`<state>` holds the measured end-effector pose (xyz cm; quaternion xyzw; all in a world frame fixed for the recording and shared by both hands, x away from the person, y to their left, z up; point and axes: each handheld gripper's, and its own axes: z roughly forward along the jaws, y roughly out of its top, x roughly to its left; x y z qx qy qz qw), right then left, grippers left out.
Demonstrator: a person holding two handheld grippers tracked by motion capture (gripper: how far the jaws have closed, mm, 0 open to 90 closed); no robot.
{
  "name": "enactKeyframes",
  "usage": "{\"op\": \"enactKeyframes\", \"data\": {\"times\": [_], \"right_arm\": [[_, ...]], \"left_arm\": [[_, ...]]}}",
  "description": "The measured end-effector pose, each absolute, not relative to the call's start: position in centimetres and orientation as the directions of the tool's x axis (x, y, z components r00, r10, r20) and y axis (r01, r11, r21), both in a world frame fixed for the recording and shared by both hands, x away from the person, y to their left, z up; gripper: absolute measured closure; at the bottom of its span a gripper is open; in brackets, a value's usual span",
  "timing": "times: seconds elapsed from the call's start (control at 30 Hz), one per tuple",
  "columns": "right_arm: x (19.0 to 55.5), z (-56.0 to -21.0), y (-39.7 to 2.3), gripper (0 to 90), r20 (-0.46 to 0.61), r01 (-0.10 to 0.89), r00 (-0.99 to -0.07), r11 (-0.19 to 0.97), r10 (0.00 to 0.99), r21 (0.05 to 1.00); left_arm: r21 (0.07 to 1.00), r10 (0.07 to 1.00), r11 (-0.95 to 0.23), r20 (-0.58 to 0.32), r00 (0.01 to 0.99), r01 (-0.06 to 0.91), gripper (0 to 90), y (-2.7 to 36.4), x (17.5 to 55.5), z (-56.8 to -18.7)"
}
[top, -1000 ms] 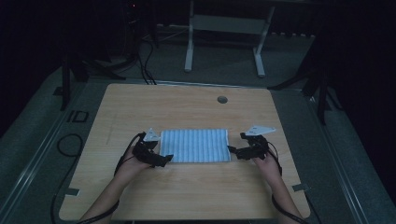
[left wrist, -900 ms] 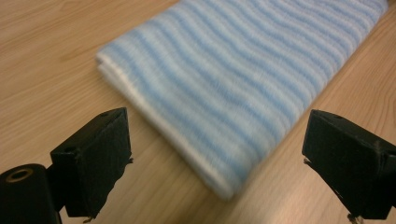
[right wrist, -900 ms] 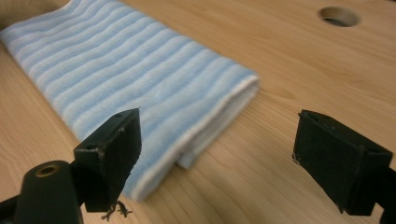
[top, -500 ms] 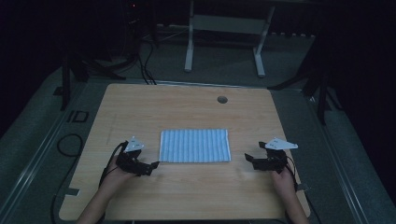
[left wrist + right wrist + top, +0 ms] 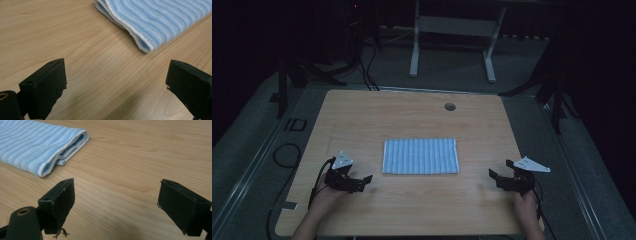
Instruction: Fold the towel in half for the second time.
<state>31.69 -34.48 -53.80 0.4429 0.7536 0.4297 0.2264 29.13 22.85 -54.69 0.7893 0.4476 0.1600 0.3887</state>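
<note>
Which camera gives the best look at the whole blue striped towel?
The high view: the folded towel lies whole and flat on the table, all four edges visible. The left gripper view shows one folded corner with its white edging; the right gripper view shows another corner with its stacked layers.

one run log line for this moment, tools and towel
left tool: open, empty | right tool: open, empty | towel: folded flat, untouched, between tools

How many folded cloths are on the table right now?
1. A folded blue striped cloth lies flat mid-table on the light wooden table, between the two hands, touching neither.
</note>
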Motion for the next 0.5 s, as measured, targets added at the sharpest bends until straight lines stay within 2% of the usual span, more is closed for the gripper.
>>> {"op": "enactKeyframes", "data": {"times": [0.27,0.5], "right_arm": [[30.4,-54.3,-35.6,12.7,0.044,0.486,-0.456,0.207,0.889,0.849],[29.8,-54.9,-37.0,12.7,0.096,0.524,-0.383,0.13,0.919,0.842]], "left_arm": [[0.757,0.851,-0.276,-0.094,0.517,0.592,3.3,24.1,28.3,-55.1],[0.771,0.866,-0.24,-0.105,0.49,0.59,3.3,24.9,27.3,-55.1]]}}
